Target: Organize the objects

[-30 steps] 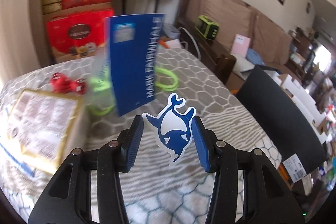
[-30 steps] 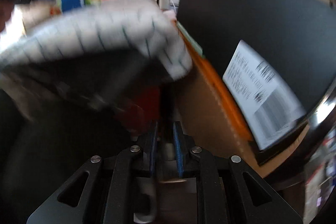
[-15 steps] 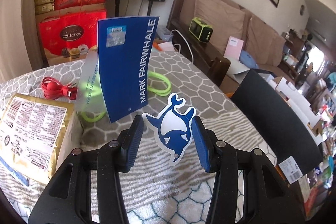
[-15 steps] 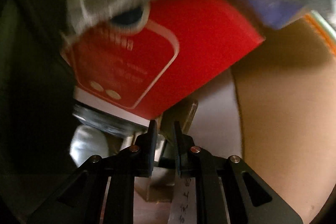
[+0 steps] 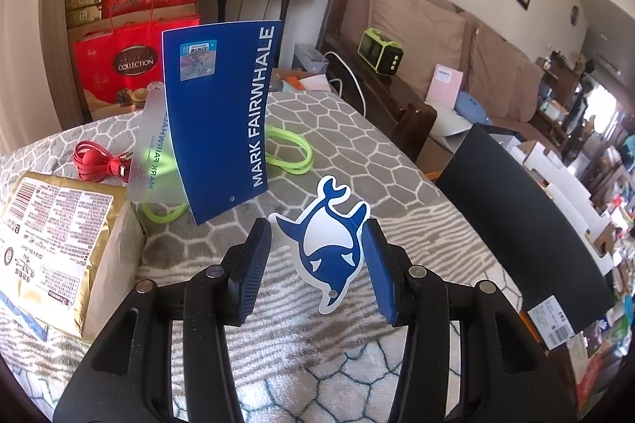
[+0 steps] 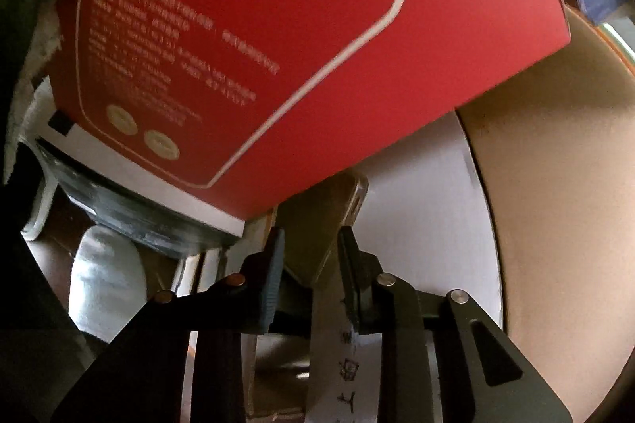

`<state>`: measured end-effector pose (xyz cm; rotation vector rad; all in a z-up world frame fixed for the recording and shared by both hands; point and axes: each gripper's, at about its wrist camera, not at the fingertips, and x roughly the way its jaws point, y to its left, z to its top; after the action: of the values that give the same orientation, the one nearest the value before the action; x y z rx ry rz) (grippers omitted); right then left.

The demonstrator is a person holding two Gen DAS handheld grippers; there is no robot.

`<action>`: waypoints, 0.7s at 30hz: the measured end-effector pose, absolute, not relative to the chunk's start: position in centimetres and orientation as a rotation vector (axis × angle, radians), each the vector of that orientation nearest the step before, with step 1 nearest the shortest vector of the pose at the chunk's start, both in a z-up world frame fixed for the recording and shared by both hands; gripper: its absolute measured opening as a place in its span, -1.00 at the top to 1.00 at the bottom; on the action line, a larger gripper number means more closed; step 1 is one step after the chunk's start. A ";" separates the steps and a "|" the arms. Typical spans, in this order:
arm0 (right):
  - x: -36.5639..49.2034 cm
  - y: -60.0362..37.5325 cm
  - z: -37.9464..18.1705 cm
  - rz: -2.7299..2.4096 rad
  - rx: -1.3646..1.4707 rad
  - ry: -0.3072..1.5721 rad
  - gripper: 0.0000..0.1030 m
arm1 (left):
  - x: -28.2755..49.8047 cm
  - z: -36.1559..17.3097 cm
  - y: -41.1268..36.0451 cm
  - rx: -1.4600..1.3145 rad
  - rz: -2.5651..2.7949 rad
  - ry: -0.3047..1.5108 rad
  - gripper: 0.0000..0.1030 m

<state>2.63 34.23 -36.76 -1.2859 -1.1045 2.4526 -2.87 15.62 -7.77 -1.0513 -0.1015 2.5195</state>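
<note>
In the left wrist view my left gripper [image 5: 313, 236] is shut on a blue-and-white whale-shaped cutout [image 5: 327, 244], held by its fins just above the patterned tablecloth [image 5: 397, 185]. Beyond it a blue card reading MARK FAIRWHALE [image 5: 222, 113] stands upright with a clear sheet [image 5: 152, 145] behind it. In the right wrist view my right gripper [image 6: 309, 256] is low in a dim brown carton [image 6: 555, 204], its jaws opening. A flat tan strip with handwriting [image 6: 321, 220] lies between them, and the pads do not seem to press on it. A red printed box [image 6: 278, 46] fills the view just ahead.
On the table lie a gold packet [image 5: 55, 236] at the left, a red cable [image 5: 99, 161] and a green cable [image 5: 289, 153]. A black box [image 5: 516, 224] stands past the table's right edge. Inside the carton are a white sheet [image 6: 416, 224], a dark round container [image 6: 139, 208] and a white rounded thing [image 6: 103, 280].
My right gripper dropped from beside the table's edge down into the carton, rolled, and its jaws widened around the strip. The left gripper kept its hold on the whale; the blurred view sharpened.
</note>
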 end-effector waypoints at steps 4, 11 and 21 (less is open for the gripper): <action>3.2 34.1 -38.0 2.341 -1.263 -1.127 0.51 | -2.5 -7.4 15.4 -1.052 2.519 -0.129 0.14; 2.7 32.6 -40.8 2.126 -1.137 -1.335 0.52 | -0.5 -6.2 13.8 -1.014 2.518 -0.195 0.14; 2.5 31.5 -43.2 1.907 -0.918 -1.590 0.59 | 0.5 -5.8 9.8 -1.009 2.529 -0.252 0.14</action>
<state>2.50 31.45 -43.20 -0.9175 -1.5896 1.9071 0.48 9.85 -5.84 -1.0089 -0.2520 2.5292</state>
